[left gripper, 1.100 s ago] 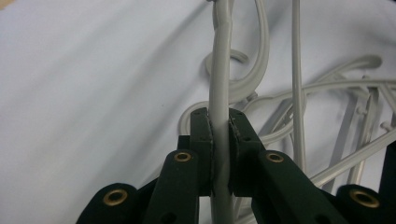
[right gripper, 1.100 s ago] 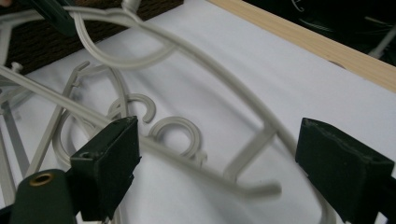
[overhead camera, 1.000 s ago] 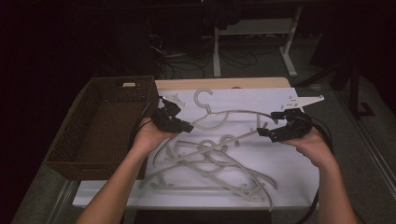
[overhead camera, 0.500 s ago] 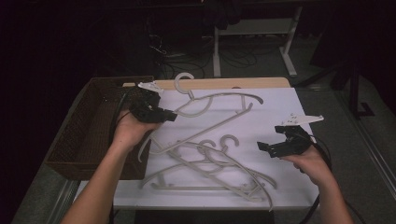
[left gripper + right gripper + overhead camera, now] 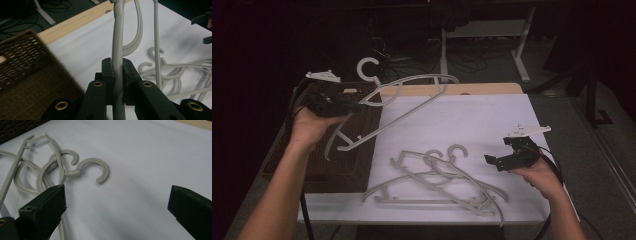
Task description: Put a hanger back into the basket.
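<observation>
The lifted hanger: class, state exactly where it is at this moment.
In the high view, the lifted hanger hangs at the left, clamped in the left gripper, above the edge of the wicker basket and clear of the hanger pile.

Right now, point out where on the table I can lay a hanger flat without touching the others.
The white sheet is bare across its far half, between the wicker basket and the right edge, and along the right side near the right tool. The near middle is crowded with the hanger pile. The lifted hanger in the left tool overhangs the basket.
</observation>
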The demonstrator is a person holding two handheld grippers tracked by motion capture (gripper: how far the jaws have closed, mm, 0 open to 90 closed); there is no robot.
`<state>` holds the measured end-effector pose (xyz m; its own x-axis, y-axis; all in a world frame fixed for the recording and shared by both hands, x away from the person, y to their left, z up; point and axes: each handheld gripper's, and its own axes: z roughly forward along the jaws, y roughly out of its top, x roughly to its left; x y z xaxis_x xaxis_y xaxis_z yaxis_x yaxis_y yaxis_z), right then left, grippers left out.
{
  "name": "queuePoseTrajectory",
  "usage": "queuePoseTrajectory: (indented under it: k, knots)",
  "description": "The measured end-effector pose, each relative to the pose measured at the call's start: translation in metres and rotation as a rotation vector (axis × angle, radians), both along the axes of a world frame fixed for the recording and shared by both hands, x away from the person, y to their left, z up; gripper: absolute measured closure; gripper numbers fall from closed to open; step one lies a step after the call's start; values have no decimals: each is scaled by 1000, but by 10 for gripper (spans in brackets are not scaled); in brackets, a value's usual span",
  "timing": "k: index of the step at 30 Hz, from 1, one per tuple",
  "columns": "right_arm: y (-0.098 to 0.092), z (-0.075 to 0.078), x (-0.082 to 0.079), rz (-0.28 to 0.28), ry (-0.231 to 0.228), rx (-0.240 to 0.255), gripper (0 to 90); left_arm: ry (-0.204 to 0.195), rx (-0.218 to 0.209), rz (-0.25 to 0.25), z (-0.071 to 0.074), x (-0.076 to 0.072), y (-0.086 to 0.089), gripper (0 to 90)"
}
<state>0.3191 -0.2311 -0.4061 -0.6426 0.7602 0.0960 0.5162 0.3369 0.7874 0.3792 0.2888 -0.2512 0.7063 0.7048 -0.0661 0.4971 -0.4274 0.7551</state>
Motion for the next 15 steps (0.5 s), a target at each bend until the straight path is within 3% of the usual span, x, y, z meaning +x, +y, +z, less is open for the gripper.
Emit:
queuePoseTrajectory:
  k: [7, 15]
  knots:
    - [3, -3, 0, 2, 10, -14, 13, -31, -1, 68, 2, -2, 52, 828]
    - [3, -3, -2, -3, 10, -24, 13, -42, 29, 169, -3, -2, 107, 828]
